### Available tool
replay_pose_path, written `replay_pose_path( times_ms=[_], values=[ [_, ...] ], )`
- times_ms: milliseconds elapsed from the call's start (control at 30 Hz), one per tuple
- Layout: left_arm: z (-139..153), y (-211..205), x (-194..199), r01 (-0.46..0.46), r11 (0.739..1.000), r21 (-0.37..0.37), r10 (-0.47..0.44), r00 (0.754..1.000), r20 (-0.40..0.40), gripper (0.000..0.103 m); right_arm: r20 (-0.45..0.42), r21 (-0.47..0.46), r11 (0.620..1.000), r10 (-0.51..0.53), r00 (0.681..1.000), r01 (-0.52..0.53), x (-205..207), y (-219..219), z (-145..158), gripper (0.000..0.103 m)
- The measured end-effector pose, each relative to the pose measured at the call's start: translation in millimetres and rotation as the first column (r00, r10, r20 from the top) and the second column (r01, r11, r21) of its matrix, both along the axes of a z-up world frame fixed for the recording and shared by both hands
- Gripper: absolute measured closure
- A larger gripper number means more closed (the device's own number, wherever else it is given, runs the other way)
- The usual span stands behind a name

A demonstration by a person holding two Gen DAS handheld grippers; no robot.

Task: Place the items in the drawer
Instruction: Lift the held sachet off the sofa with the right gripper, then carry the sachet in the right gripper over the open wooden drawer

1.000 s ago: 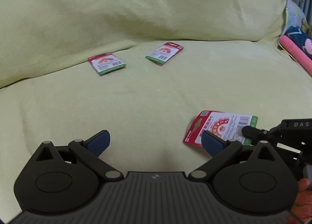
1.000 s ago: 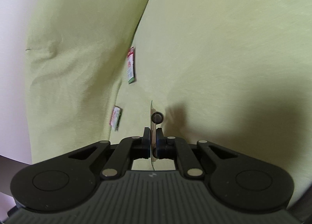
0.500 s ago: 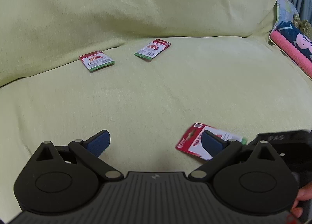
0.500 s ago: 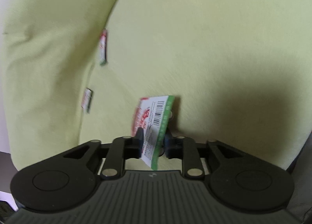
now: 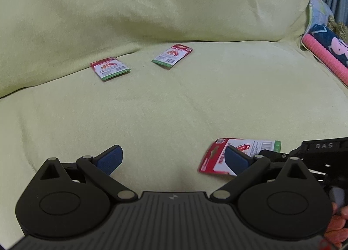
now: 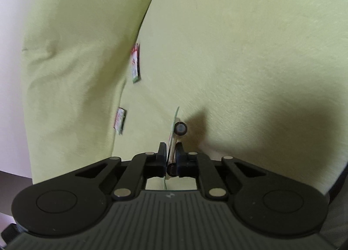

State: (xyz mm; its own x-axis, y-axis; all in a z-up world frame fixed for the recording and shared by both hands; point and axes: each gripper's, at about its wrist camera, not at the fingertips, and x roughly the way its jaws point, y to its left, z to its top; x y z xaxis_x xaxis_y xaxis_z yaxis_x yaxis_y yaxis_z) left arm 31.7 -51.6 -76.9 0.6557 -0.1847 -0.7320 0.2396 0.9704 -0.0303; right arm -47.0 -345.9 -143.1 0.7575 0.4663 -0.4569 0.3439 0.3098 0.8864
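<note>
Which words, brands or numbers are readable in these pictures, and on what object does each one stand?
"DAS": on the black body of the right gripper.
Held packet: print and barcode too blurred to read.
Two packets on the sofa: print too small to read.

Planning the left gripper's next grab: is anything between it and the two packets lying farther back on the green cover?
Nothing visible. The open left gripper faces bare green cover up to the left packet and the right packet.

Two packets (image 5: 110, 71) (image 5: 172, 55) side by side at cushion (image 5: 174, 108) rear; third packet (image 5: 241, 152) front right, between right gripper (image 6: 170, 154) fingers.
</note>
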Motion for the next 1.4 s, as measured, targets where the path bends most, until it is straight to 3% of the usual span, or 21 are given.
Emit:
replay_pose_path(
  times_ms=[300,567,833,1100,1400],
  values=[
    [17.8,-16.2,-17.2,0.061,0.998,-0.015,-0.061,0.998,0.027,0.003,0.014,-0.002,0.996,-0.089,0.996,0.089,-40.4,-28.5,19.5,0.097],
    [32.1,-33.3,-37.4,0.119,0.993,-0.021,-0.118,0.992,0.047,0.003,0.041,0.053,0.986,-0.161,0.986,0.158,-72.6,-46.8,34.9,0.097],
    [48.6,-69.2,-60.0,0.237,0.971,-0.028,-0.235,0.969,0.075,0.003,0.073,0.055,0.960,-0.280,0.957,0.276,-128.4,-81.9,53.3,0.097],
    [64.2,-126.8,-100.9,0.402,0.914,-0.050,-0.396,0.912,0.106,0.003,0.094,0.068,0.899,-0.437,0.895,0.432,-211.3,-122.4,69.0,0.097],
    [79.7,-201.8,-160.9,0.592,0.804,-0.053,-0.583,0.802,0.131,0.003,0.114,0.060,0.777,-0.630,0.768,0.627,-334.0,-163.8,82.3,0.097]
  ],
)
